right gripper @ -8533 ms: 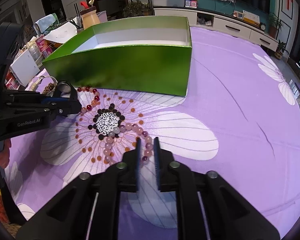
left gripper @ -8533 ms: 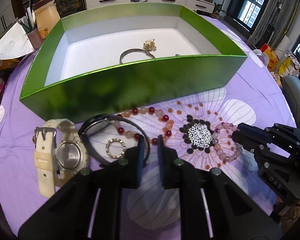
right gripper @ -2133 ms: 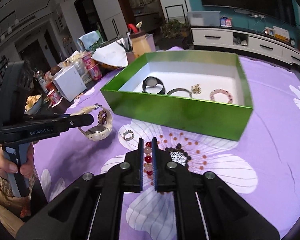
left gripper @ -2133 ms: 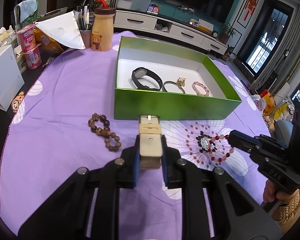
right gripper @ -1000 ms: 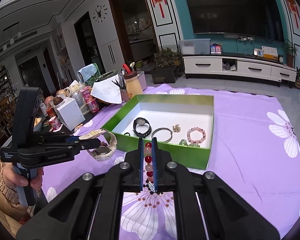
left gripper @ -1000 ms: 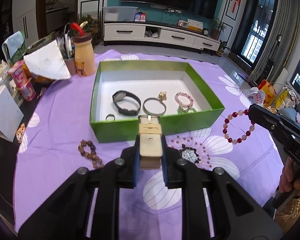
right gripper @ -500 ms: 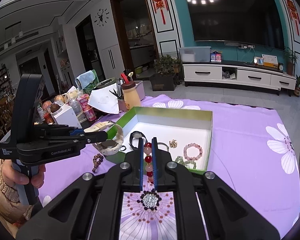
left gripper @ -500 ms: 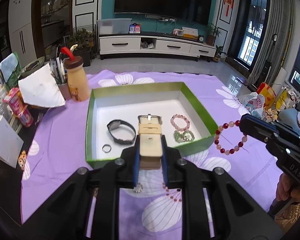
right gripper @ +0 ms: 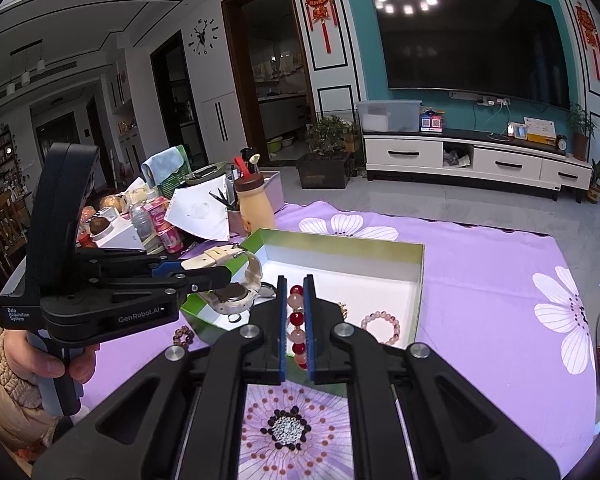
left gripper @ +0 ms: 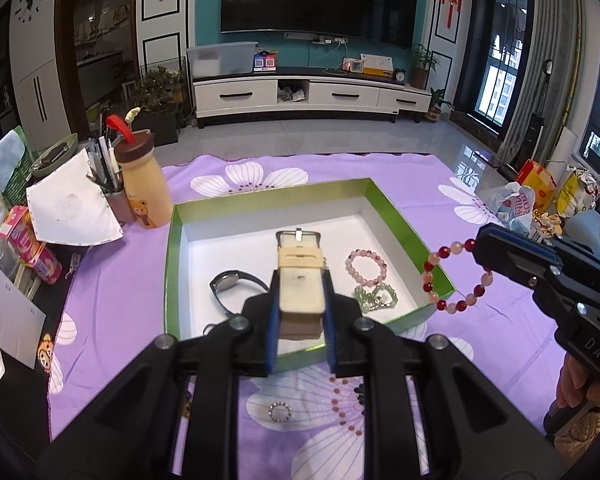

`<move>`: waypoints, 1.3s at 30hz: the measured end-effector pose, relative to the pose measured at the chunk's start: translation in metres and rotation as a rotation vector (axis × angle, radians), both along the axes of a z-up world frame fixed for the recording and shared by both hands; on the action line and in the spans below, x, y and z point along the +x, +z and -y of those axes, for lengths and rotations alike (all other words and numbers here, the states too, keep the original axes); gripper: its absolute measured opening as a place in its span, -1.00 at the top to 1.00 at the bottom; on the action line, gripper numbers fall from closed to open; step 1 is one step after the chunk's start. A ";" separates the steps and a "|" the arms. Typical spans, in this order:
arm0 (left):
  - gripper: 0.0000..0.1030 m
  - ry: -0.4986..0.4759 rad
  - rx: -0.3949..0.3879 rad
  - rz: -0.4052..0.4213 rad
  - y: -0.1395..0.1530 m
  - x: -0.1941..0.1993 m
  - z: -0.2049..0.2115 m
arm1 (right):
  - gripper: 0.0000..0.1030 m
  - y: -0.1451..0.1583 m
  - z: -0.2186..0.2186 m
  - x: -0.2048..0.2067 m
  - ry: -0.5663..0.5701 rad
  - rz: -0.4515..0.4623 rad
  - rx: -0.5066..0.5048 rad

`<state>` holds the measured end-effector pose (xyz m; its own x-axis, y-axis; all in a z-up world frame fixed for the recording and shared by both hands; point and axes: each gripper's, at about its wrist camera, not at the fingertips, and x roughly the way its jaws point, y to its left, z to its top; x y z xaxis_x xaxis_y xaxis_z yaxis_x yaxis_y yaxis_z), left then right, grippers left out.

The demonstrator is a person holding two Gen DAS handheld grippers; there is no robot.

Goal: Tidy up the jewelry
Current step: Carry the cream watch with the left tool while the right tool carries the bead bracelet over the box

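My left gripper (left gripper: 300,304) is shut on the strap of a cream watch (left gripper: 300,276) and holds it in the air above the near side of the green box (left gripper: 171,264). In the right wrist view the watch (right gripper: 236,292) hangs from it over the box's left corner. My right gripper (right gripper: 294,312) is shut on a red and pink bead bracelet (right gripper: 296,332), held above the box's near right edge; the bracelet (left gripper: 456,276) dangles in the left wrist view. Inside the box lie a black watch (left gripper: 232,284), a pink bead bracelet (left gripper: 366,266) and a green bracelet (left gripper: 376,298).
A small silver ring (left gripper: 280,413) lies on the purple flowered cloth (left gripper: 440,200) near me. A brown bead bracelet (right gripper: 182,336) lies left of the box. A bear bottle (left gripper: 142,184), pen cup, papers and snack packs crowd the table's far left.
Both grippers have risen and moved towards the box, carrying the cream watch and the red bead bracelet. Both items now hang over the box's near edge.
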<state>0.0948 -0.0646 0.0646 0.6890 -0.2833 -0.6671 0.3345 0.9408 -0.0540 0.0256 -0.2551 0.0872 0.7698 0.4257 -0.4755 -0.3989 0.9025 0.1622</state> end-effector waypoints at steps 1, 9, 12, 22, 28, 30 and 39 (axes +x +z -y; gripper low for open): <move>0.66 0.000 0.002 0.000 -0.001 0.002 0.000 | 0.87 0.000 0.000 0.002 -0.002 -0.002 -0.003; 0.66 0.003 0.011 -0.013 -0.009 0.023 0.003 | 0.87 -0.011 -0.001 0.022 -0.021 -0.035 -0.025; 0.66 0.006 0.015 -0.020 -0.013 0.032 0.004 | 0.87 -0.015 -0.003 0.030 -0.025 -0.046 -0.031; 0.66 0.012 0.029 -0.045 -0.026 0.049 0.008 | 0.87 -0.031 -0.009 0.053 -0.030 -0.084 -0.047; 0.66 0.015 0.039 -0.064 -0.036 0.056 0.009 | 0.86 -0.041 -0.011 0.063 -0.033 -0.111 -0.051; 0.66 0.017 0.042 -0.073 -0.041 0.060 0.009 | 0.87 -0.045 -0.013 0.067 -0.035 -0.125 -0.051; 0.66 0.031 0.060 -0.153 -0.065 0.078 0.011 | 0.87 -0.066 -0.019 0.084 -0.036 -0.187 -0.067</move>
<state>0.1729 -0.0752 -0.0008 0.5857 -0.2201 -0.7801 0.2972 0.9537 -0.0459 0.1098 -0.2364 0.0207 0.6799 0.3618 -0.6379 -0.3343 0.9271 0.1696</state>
